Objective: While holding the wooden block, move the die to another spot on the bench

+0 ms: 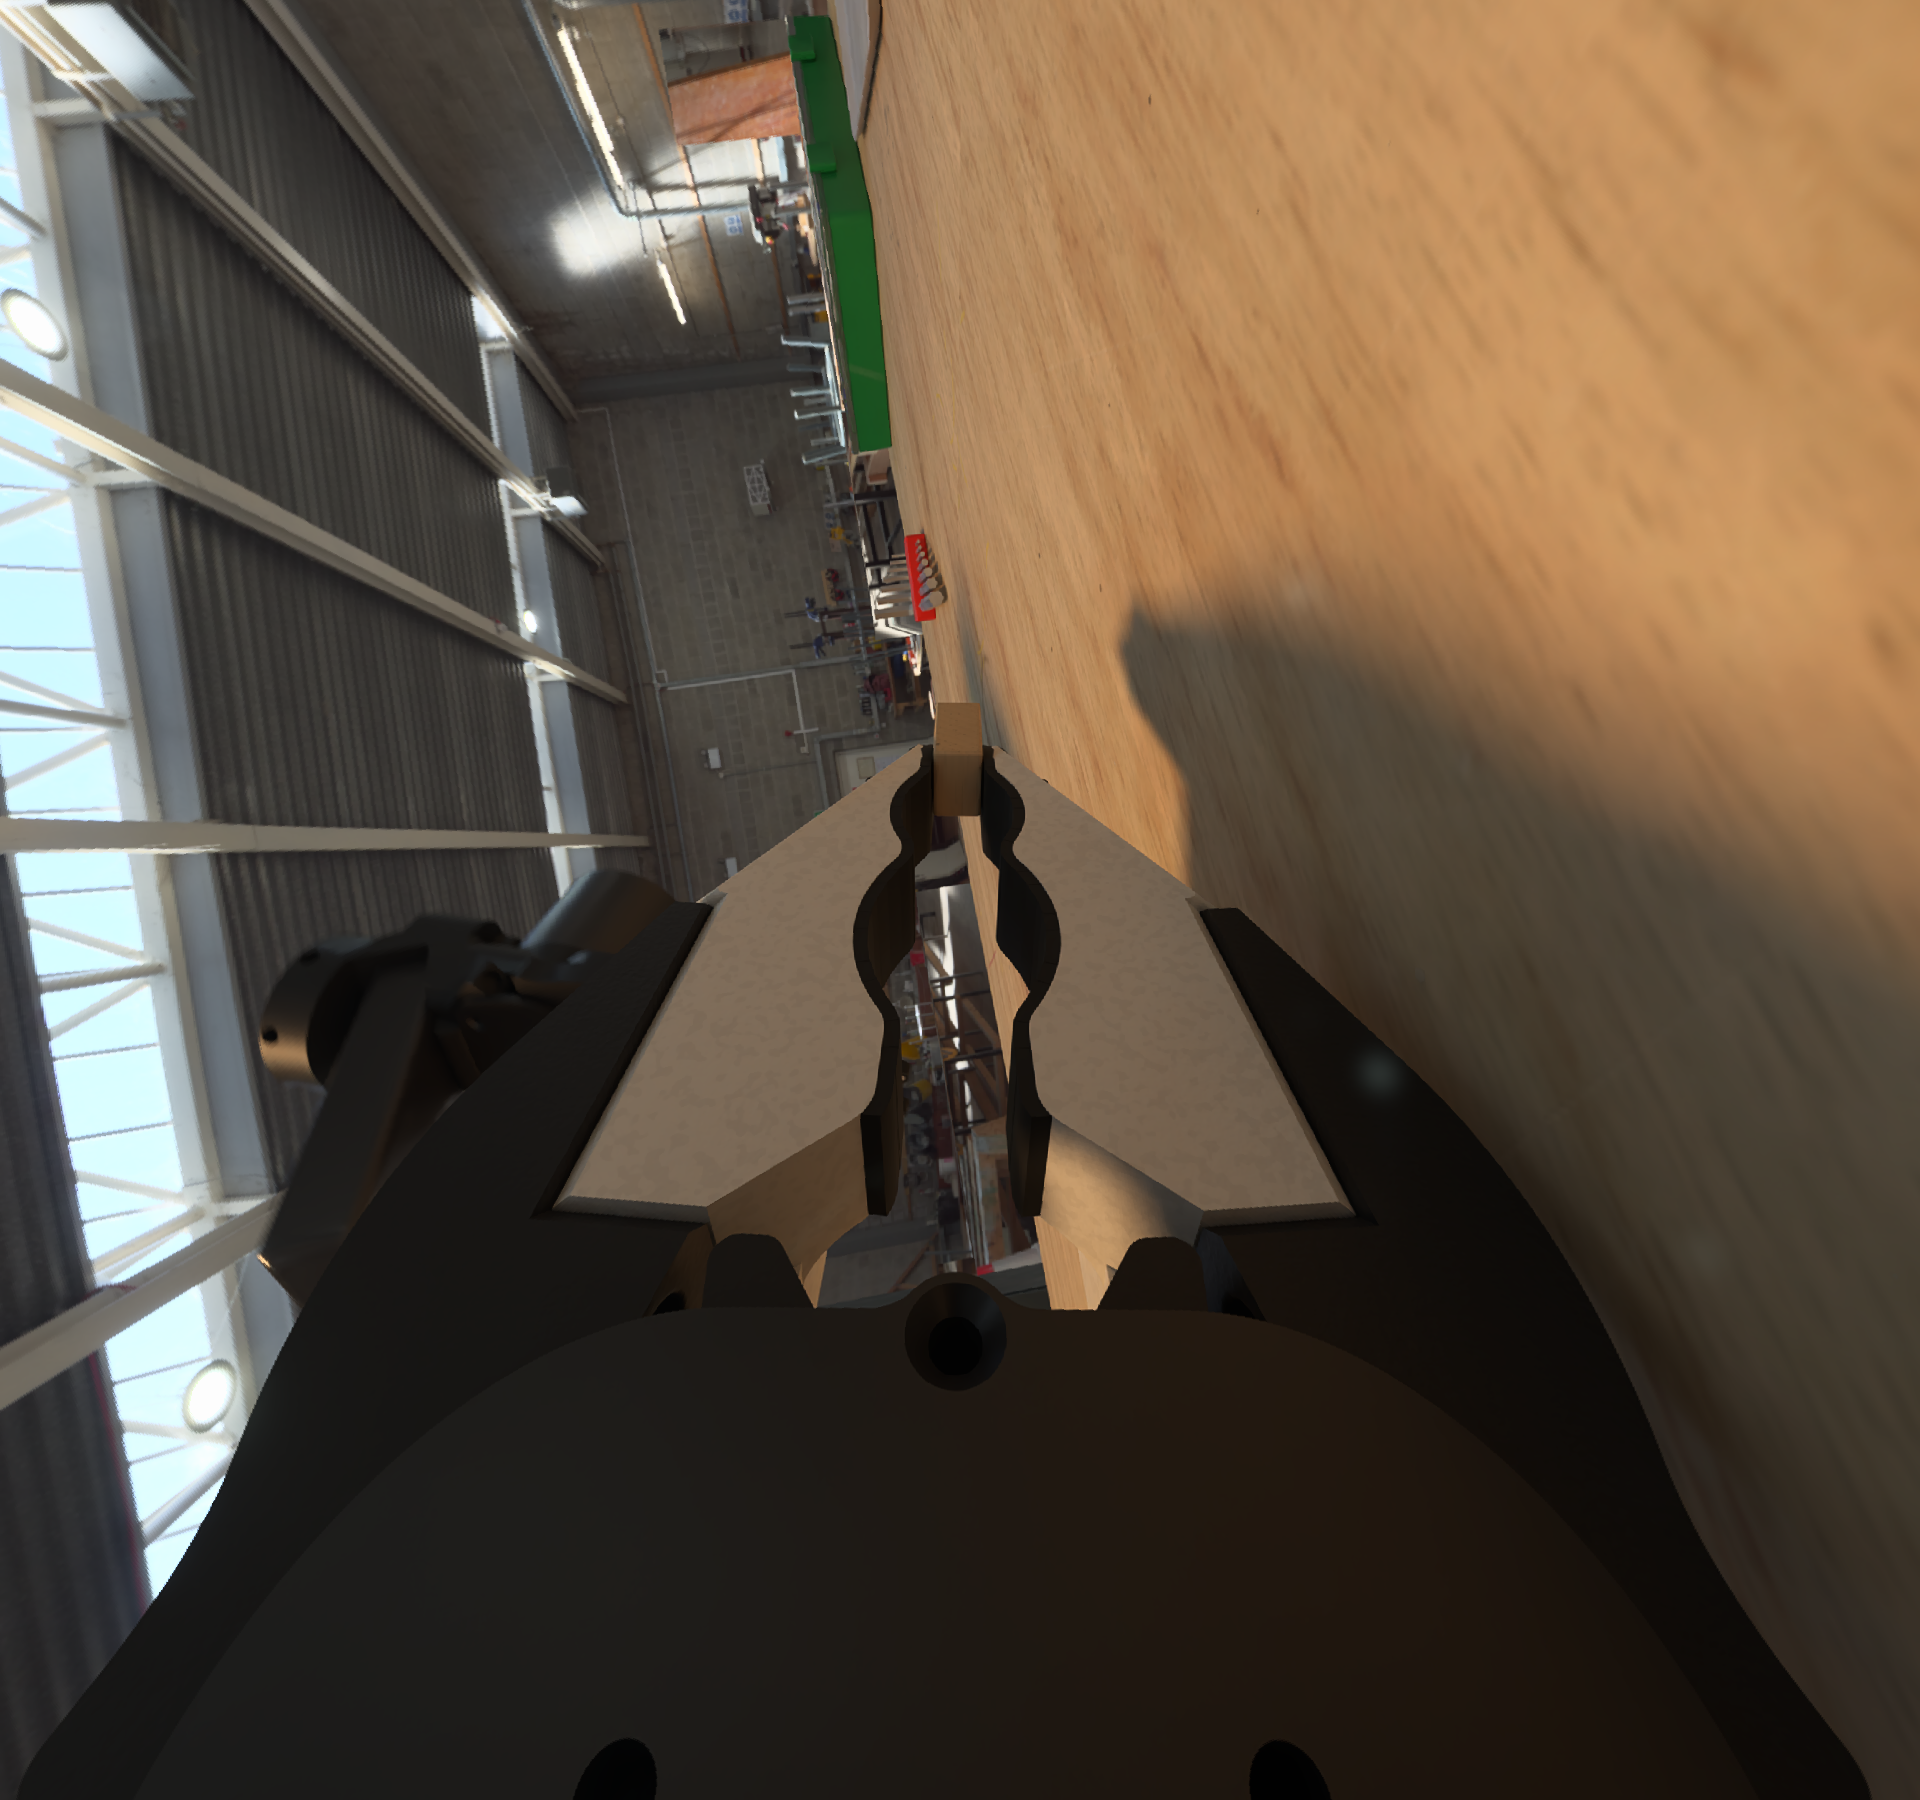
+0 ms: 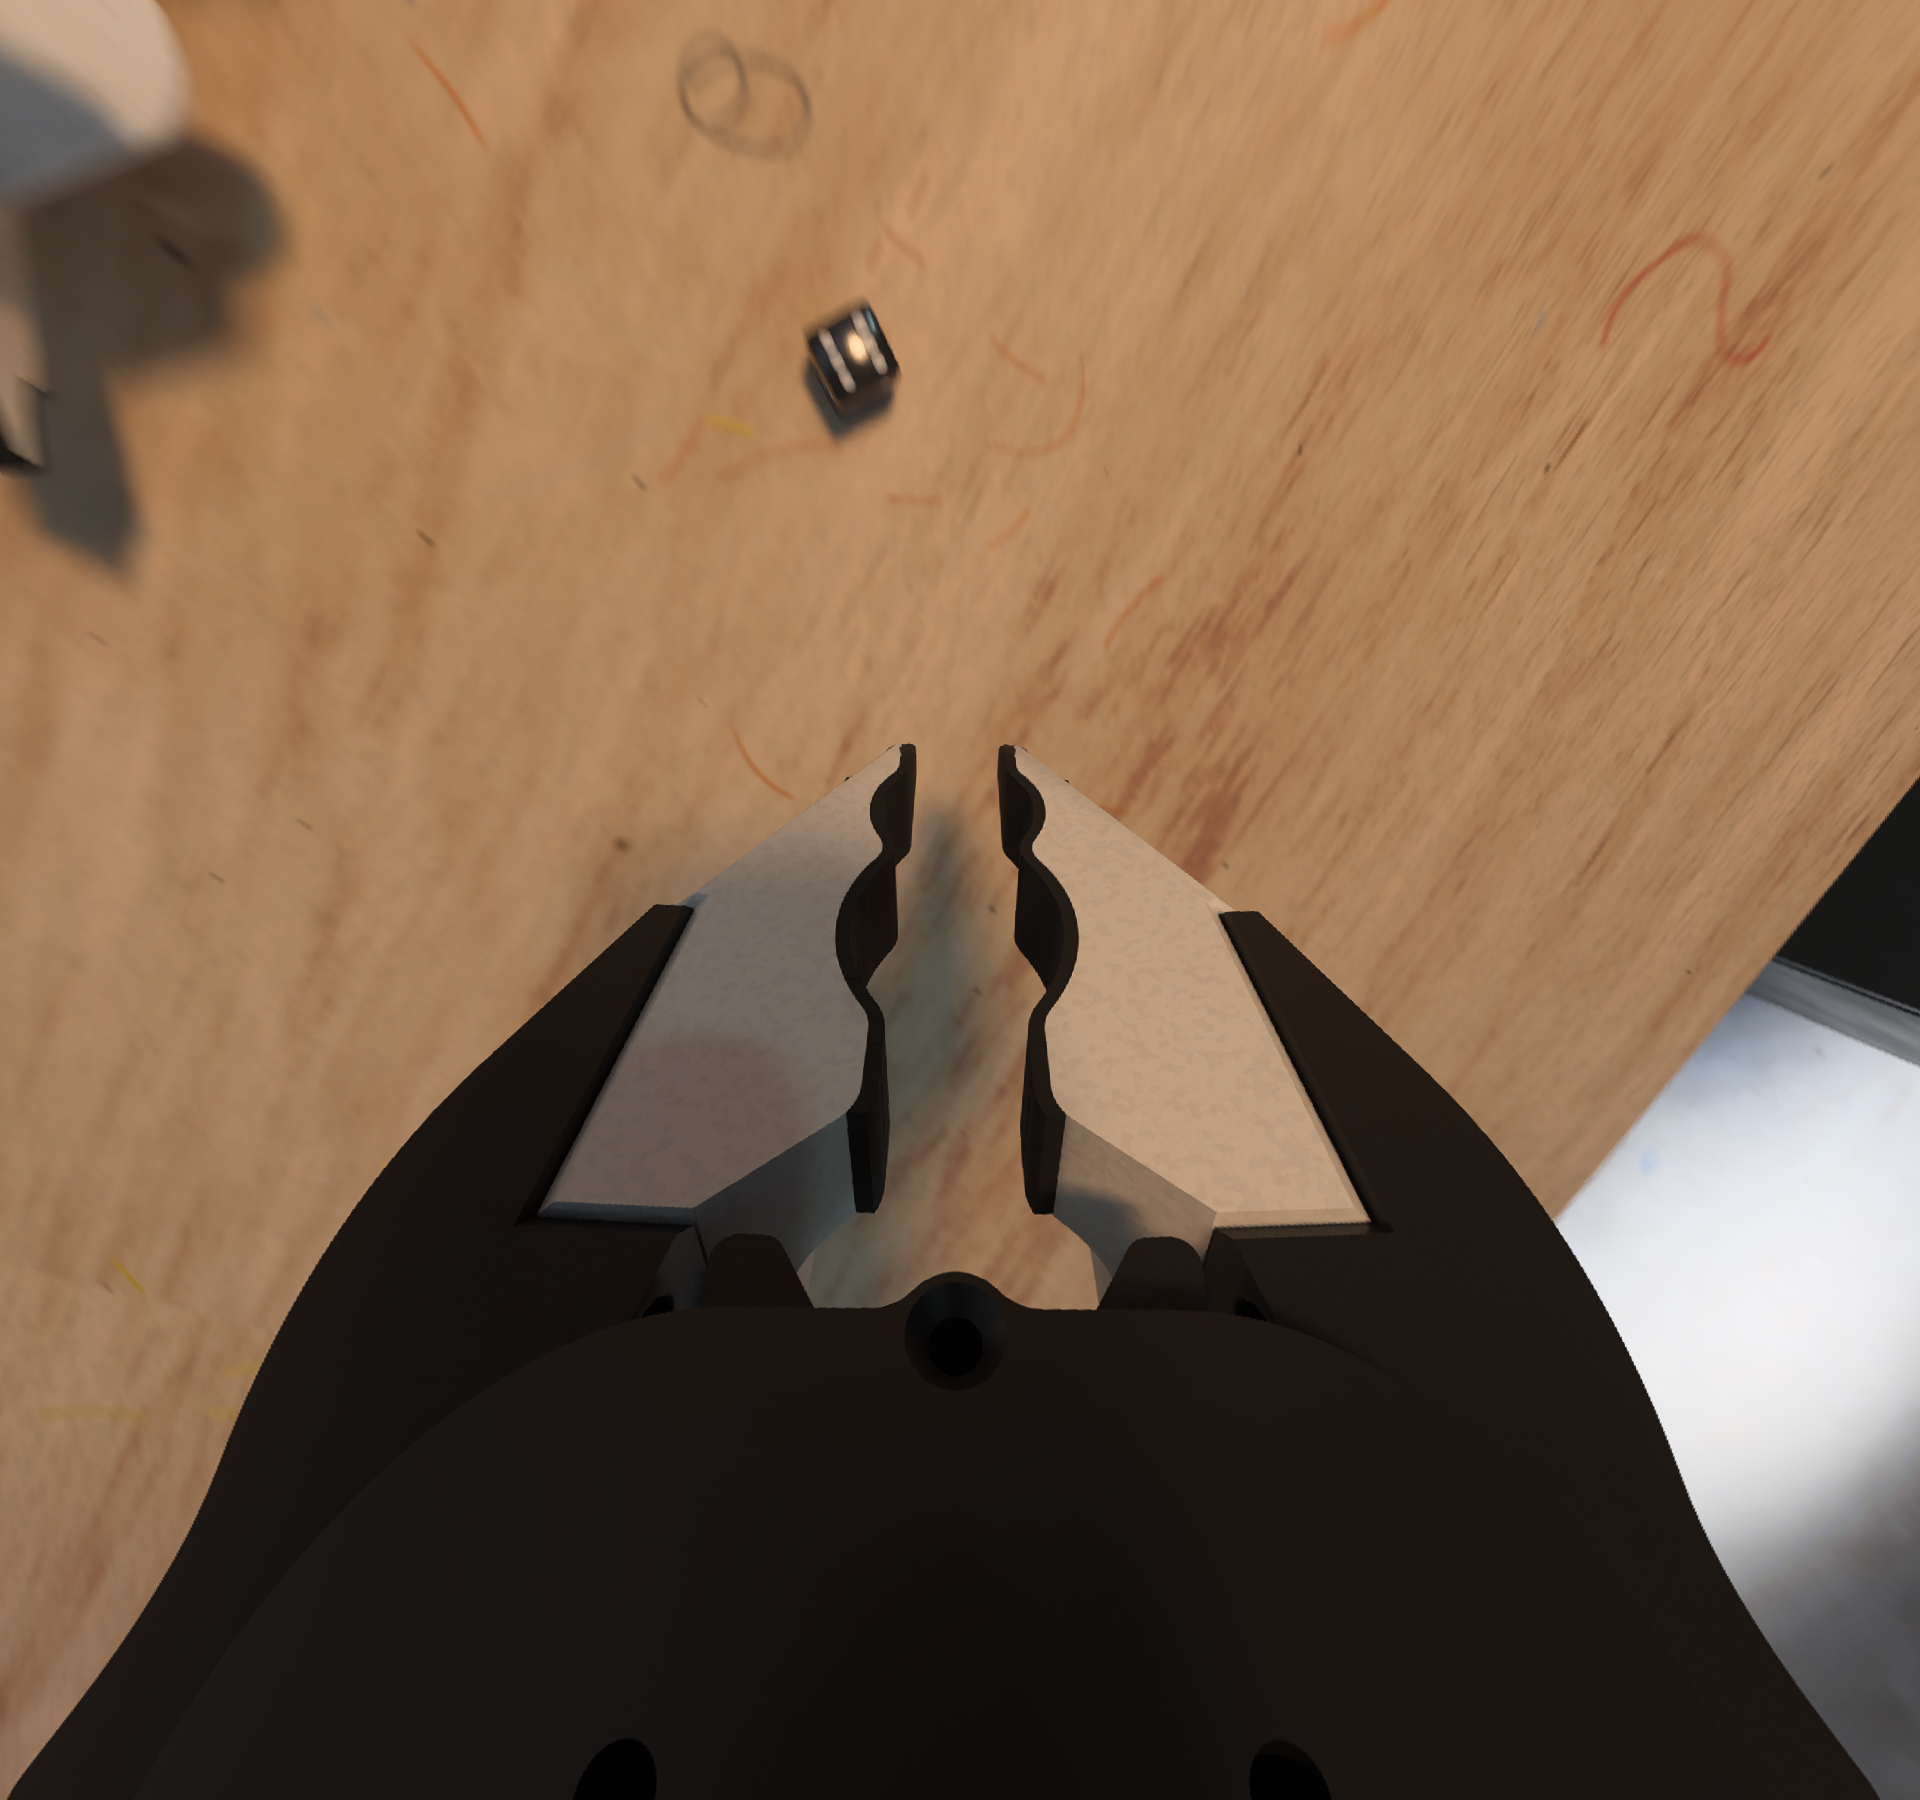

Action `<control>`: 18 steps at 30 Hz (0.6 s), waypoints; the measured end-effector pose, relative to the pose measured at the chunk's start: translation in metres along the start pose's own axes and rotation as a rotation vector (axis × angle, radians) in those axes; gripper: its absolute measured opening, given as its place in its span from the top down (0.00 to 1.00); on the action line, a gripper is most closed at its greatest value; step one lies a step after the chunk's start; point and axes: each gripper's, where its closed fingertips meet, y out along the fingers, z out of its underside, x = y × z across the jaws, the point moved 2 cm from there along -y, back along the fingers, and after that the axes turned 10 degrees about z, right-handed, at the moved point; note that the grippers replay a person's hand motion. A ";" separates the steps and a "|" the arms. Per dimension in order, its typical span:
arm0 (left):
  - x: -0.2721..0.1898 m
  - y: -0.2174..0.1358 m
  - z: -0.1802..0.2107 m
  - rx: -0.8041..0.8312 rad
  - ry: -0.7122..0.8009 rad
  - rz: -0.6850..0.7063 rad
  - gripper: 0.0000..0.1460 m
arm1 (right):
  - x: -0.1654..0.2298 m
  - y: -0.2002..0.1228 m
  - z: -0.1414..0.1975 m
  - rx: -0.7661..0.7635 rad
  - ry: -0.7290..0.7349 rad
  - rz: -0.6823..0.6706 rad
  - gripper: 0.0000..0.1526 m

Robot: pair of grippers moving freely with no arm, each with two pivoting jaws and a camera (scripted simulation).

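Note:
My left gripper [image 1: 957, 776] is shut on a small pale wooden block [image 1: 956, 737], pinched at the fingertips and held above the wooden bench [image 1: 1455, 400]. In the right wrist view, a small black die [image 2: 853, 360] with a light spot on its top face lies on the bench [image 2: 1351, 400]. My right gripper [image 2: 956, 755] points down at the bench, its jaws a narrow gap apart and empty. The die lies ahead of its fingertips, apart from them. A blurred part of the left gripper [image 2: 73, 119] shows at the top left of that view.
A green box-like object [image 1: 847, 233] and a small red rack [image 1: 920, 576] stand far off along the bench edge. A dark gripper body [image 1: 416, 1002] shows to the left. The bench edge [image 2: 1714, 971] runs at the lower right, with a pale floor beyond.

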 end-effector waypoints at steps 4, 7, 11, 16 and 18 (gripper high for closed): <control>-0.001 0.001 -0.006 -0.025 0.004 0.007 0.95 | -0.024 0.020 0.019 0.162 -0.088 0.016 0.90; -0.001 0.002 -0.011 -0.039 0.016 0.009 0.95 | -0.044 0.028 0.023 0.179 -0.083 0.024 0.90; 0.003 -0.001 -0.008 -0.027 0.015 -0.010 0.95 | -0.060 0.035 0.028 0.195 -0.140 0.038 0.93; 0.003 -0.001 -0.009 -0.038 0.006 -0.010 0.95 | -0.057 0.044 0.019 0.173 -0.141 -0.028 0.93; 0.004 -0.001 -0.010 -0.042 0.010 -0.012 0.95 | -0.043 0.044 -0.003 0.079 -0.092 -0.105 0.94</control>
